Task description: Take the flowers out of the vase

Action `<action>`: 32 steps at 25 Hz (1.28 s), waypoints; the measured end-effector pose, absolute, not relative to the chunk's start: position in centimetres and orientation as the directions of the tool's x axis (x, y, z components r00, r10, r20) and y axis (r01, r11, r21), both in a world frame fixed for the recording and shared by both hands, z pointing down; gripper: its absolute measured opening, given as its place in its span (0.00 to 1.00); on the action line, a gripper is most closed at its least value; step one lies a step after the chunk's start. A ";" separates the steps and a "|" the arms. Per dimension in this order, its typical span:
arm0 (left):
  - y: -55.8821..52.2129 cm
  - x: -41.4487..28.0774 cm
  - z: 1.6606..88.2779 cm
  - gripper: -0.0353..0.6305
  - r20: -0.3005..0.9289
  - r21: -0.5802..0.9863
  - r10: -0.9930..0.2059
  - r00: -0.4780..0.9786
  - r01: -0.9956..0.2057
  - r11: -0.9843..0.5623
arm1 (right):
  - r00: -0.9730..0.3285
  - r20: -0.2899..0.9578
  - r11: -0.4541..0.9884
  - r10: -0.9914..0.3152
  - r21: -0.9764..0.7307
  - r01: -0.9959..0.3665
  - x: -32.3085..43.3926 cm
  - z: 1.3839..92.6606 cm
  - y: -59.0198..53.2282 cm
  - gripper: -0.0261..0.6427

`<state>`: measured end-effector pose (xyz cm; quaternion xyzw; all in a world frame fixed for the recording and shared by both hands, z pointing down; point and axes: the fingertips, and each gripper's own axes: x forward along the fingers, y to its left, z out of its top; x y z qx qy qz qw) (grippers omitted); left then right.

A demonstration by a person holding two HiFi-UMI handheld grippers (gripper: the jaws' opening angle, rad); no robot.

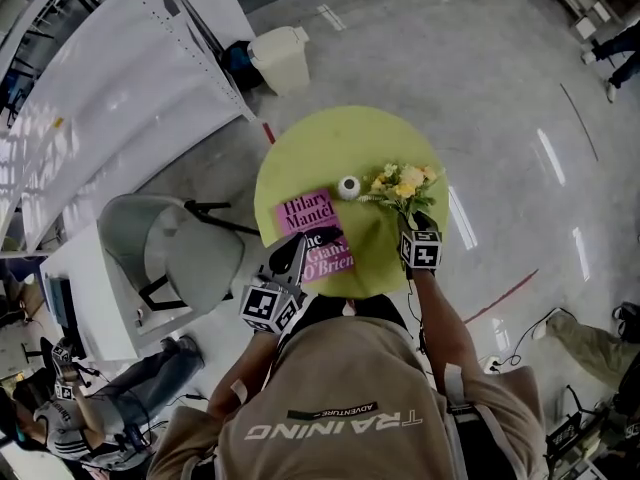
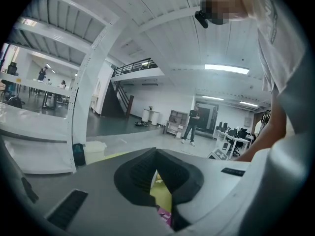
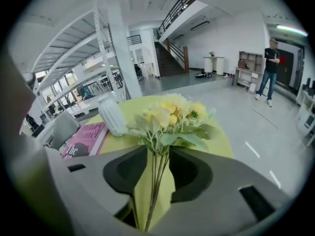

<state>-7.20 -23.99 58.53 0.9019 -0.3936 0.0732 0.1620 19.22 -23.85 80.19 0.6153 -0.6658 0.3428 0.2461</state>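
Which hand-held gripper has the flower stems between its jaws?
The right hand-held gripper: the stems of the flowers run between its open jaws, while the left hand-held gripper holds nothing.

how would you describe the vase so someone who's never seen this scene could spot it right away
Find the round yellow-green table in the middle of the grey floor. Near its centre stands a small vase, between the pink book and the bunch of yellow flowers. It is the only white, ribbed, upright thing on the table.
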 end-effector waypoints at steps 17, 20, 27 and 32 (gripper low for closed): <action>-23.1 -7.6 56.0 0.06 0.188 0.204 -0.705 0.684 -0.729 -0.653 | -0.482 0.384 0.414 -0.787 -0.251 -0.875 10.4 62.3 -22.1 0.05; -22.7 -7.5 55.1 0.06 0.178 0.171 -0.705 0.687 -0.727 -0.665 | -0.484 0.343 0.438 -0.805 -0.206 -0.875 10.3 59.1 -21.9 0.05; -23.0 -7.2 50.5 0.06 0.136 0.091 -0.710 0.691 -0.723 -0.685 | -0.489 0.225 0.472 -0.843 -0.127 -0.872 9.4 51.8 -22.1 0.05; -23.6 -7.6 46.7 0.06 0.093 0.050 -0.729 0.679 -0.734 -0.677 | -0.518 0.130 0.510 -0.846 -0.089 -0.856 8.0 46.3 -22.7 0.04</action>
